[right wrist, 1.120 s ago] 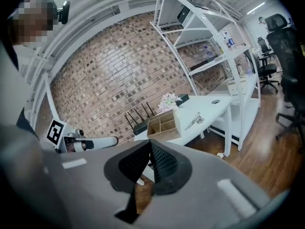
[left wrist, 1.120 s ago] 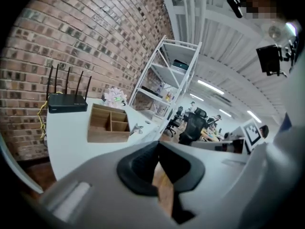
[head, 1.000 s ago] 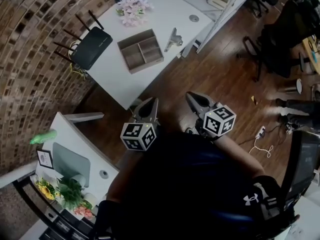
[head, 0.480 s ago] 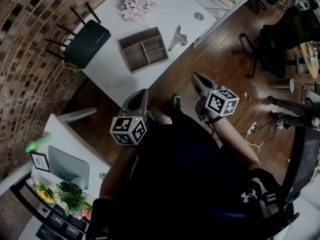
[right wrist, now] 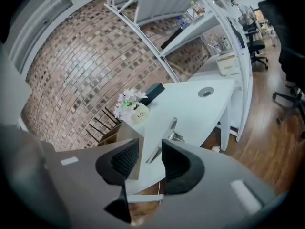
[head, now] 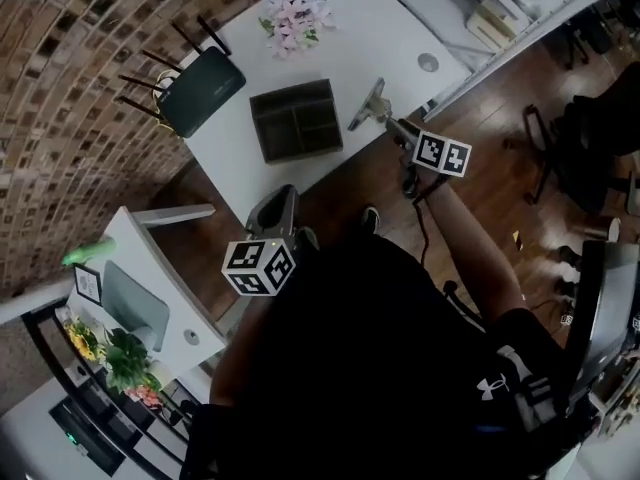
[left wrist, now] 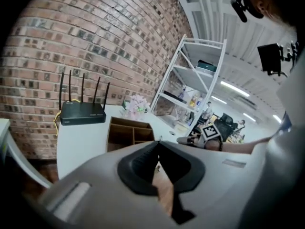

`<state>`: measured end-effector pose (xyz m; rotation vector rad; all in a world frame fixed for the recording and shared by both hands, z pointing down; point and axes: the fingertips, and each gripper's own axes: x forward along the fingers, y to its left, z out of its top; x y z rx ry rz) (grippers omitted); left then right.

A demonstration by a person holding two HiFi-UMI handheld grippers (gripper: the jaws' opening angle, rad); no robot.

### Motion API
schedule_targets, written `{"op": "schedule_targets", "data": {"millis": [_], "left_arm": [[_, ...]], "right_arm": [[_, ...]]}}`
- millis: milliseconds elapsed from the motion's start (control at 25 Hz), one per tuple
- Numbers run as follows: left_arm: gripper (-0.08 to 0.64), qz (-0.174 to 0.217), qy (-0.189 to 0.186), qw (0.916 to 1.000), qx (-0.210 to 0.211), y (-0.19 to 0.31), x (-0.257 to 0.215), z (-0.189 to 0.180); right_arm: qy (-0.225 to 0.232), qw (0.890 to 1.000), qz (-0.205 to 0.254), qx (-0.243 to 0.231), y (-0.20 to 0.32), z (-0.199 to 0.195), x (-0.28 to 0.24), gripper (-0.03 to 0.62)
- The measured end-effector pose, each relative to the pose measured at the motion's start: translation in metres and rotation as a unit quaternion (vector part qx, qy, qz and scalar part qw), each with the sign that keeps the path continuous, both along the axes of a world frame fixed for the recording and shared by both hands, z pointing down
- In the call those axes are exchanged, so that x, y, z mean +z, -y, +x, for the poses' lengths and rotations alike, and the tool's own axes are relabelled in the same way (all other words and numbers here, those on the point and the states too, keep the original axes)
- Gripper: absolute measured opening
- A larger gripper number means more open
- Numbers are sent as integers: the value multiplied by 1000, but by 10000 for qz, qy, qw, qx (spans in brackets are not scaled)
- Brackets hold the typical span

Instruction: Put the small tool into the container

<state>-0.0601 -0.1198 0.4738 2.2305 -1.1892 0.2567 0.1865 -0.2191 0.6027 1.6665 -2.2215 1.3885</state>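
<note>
Overhead, head view
Table: white, set against a brick wall.
Container: dark compartment tray flat on the table, near its front edge.
Small tool: metal piece lying on the table just right of the container, outside it.
Router: black, with antennas, left of the container.
Flowers: pale pink, at the far side of the table.
Right gripper: reached out to the table edge, tips just beside the tool's near end.
Left gripper: held low near the person's body, well apart from the table's things.

Left gripper view
Left gripper: jaws brought together at the tips, nothing between them.
Container: ahead on the table, with the router to its left.

Right gripper view
Right gripper: jaws a narrow gap apart, gripping nothing.
Small tool: seen through that gap, flat on the table.
Container: one corner shows beside the left jaw.
Flowers: beyond the container.
</note>
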Motion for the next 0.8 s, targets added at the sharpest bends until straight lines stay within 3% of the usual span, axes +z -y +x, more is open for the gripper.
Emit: {"op": "schedule_targets", "data": {"millis": [240, 440, 560, 800], "left_arm": [[3, 2, 155, 9995, -287, -2, -1, 10], [3, 46, 221, 9986, -471, -4, -6, -3], [3, 8, 166, 9982, -578, -8, -3, -18], [3, -96, -95, 9972, -731, -11, 4, -44]], "right_arm": [[1024, 9894, -1029, -4, 43, 21, 63, 176], [1263, 9775, -1635, -425, 53, 6, 87, 167], [1348, 9732, -1732, -680, 56, -2, 87, 48], [1345, 9755, -1533, -827, 42, -4, 66, 11]]}}
